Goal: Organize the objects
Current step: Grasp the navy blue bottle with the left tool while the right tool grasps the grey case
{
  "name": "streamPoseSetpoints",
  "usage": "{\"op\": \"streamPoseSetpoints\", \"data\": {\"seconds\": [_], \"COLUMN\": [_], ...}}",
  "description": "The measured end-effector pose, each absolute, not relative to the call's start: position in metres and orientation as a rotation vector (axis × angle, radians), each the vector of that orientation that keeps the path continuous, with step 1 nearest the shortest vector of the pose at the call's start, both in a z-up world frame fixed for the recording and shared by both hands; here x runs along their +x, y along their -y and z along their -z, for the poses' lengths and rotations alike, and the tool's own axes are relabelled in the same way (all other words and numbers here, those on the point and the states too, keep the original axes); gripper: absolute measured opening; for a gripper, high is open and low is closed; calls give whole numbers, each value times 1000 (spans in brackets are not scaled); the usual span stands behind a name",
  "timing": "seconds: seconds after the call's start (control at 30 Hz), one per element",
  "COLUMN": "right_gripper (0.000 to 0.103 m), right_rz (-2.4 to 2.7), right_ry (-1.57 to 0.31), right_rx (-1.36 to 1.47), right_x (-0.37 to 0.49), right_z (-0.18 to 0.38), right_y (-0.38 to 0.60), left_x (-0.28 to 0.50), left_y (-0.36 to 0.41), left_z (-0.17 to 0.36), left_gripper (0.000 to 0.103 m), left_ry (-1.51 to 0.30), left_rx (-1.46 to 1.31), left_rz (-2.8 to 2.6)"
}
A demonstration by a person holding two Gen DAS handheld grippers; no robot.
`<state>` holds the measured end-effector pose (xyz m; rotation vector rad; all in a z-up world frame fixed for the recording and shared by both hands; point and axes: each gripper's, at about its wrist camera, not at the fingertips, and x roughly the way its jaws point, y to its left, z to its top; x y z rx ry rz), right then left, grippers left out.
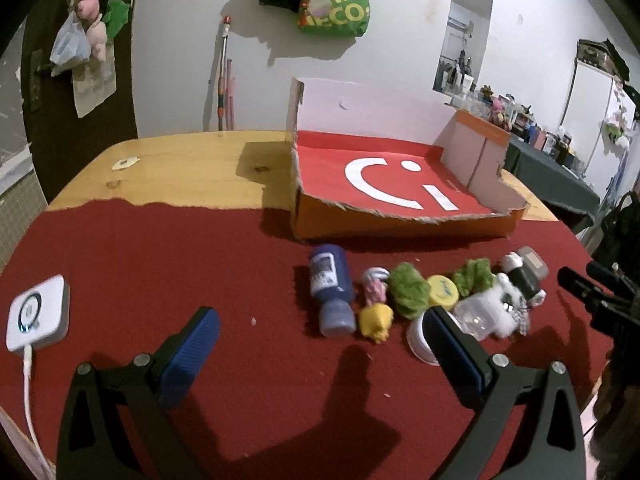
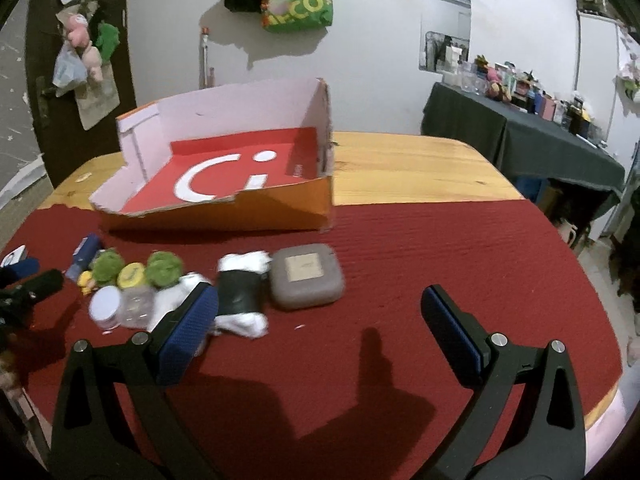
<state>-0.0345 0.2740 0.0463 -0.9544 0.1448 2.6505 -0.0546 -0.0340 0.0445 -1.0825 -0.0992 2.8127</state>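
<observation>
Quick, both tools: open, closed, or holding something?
Left tool: open, holding nothing, above the red cloth.
Right tool: open, holding nothing, above the same cloth.

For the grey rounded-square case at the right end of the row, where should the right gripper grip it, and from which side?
Grip the grey case across its two opposite flat sides, coming down from above. It lies flat on the red cloth, low and wide, so its edges are the only graspable faces. The right gripper is open; whether its span clears the case is uncertain. The sock bundle crowds its left side.
</observation>
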Motion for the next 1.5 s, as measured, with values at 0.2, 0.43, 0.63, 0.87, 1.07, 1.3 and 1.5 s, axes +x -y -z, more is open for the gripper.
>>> {"op": "streamPoseSetpoints", "data": {"seconds": [0.2, 0.43, 0.63, 0.87, 1.07, 1.3, 1.5], "right_gripper": [103, 103, 103, 102, 64, 49, 49], "right_rz": [-2610, -2559, -2535, -2543, -2626, -2672, -2713], "right_ry": [-179, -146, -69, -67, -165, -153, -165], "right_rx": [-1056, -1153, -1219, -1279, -1318, -1279, -1196], "right_x": [-47, -58, -71, -86, -91, -86, -75], "right_z": [-35, -26, -22, -21, -18, -20, -39], "right_y": [-291, -294, -292, -293, -296, -281, -273], "left_x": [-68, -83, -95, -114, -112, -102, -88], "left_y": [38, 40, 39, 41, 31, 23, 21], "left_z": [-41, -34, -30, -20, -23, -30, -48], "left_gripper": [103, 102, 97, 87, 42, 32, 29], "left_ry": [59, -9, -104, -57, -67, -46, -44], "left_rx": [-1122, -1181, -1211, -1282, -1219, -1151, -1068], "left_rz": [-2798, -2773, -2775, -2674, -2600, -2594, -2615]}}
